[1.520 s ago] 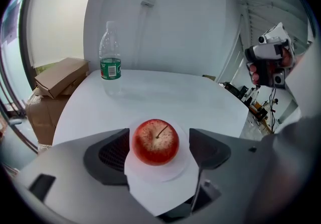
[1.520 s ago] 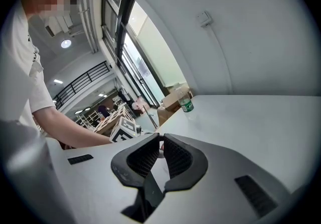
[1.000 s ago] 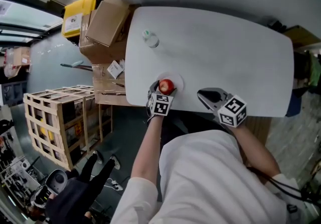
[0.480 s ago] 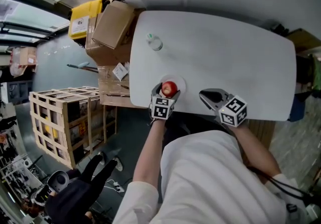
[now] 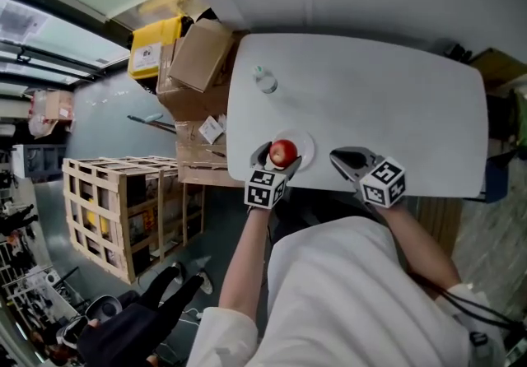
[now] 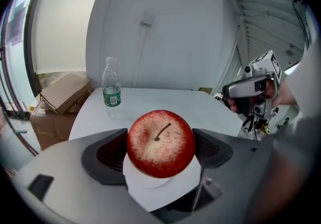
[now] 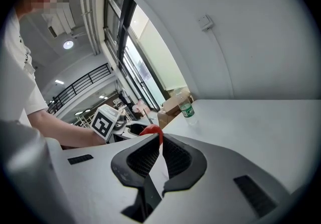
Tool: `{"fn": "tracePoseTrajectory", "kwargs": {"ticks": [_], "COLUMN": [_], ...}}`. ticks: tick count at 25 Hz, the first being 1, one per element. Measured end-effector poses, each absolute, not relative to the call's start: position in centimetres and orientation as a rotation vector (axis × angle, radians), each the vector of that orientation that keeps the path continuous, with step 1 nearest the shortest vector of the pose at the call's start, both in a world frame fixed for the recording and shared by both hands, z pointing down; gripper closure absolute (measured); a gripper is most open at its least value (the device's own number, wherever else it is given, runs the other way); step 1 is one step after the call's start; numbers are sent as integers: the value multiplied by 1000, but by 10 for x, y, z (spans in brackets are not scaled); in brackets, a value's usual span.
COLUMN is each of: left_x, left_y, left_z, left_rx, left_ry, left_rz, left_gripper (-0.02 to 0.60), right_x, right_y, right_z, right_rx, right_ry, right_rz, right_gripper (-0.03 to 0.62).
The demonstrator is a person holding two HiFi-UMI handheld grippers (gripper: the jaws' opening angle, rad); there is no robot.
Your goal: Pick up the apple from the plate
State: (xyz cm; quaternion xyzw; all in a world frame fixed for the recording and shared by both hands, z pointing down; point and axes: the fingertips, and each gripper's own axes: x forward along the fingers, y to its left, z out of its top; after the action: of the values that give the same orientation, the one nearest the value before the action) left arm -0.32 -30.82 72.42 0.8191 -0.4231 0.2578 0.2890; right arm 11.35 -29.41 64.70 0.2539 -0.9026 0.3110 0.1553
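A red apple (image 5: 283, 151) (image 6: 160, 142) sits between the two dark pads of my left gripper (image 5: 280, 158) (image 6: 159, 150), which is shut on it. Under it is the small white plate (image 5: 303, 143) (image 6: 150, 195), near the front left edge of the white table (image 5: 370, 102). I cannot tell whether the apple touches the plate. My right gripper (image 5: 344, 158) (image 7: 161, 155) hovers at the table's front edge to the right of the plate, jaws shut with nothing in them. In the right gripper view a sliver of the apple (image 7: 152, 130) shows past its jaws.
A clear water bottle with a green label (image 5: 264, 81) (image 6: 111, 87) (image 7: 187, 110) stands at the table's far left. Cardboard boxes (image 5: 198, 57), a yellow case (image 5: 154, 48) and a wooden crate (image 5: 123, 209) are on the floor left of the table.
The head view has drifted, so everything sits a little further right in it. My left gripper stays shut on the apple over the plate. The right gripper has not visibly moved.
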Motion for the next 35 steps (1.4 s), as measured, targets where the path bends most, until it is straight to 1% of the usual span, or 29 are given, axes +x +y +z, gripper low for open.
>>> {"fn": "tracePoseTrajectory", "kwargs": {"ticks": [14, 30, 35], "left_x": [-32, -59, -60], "left_y": [-264, -209, -199], "left_z": [650, 598, 582], "left_rx": [2321, 2471, 2519], "left_ry": [-957, -728, -677], "left_rz": [583, 527, 534], "left_gripper": [179, 179, 179], "right_x": [86, 67, 73], "right_y": [-254, -188, -171], "right_z": [607, 573, 561], "right_rx": [1003, 1267, 1332], "right_ry": [-2570, -2545, -2525], "right_rz": [839, 761, 711], "right_gripper": [554, 554, 554]}}
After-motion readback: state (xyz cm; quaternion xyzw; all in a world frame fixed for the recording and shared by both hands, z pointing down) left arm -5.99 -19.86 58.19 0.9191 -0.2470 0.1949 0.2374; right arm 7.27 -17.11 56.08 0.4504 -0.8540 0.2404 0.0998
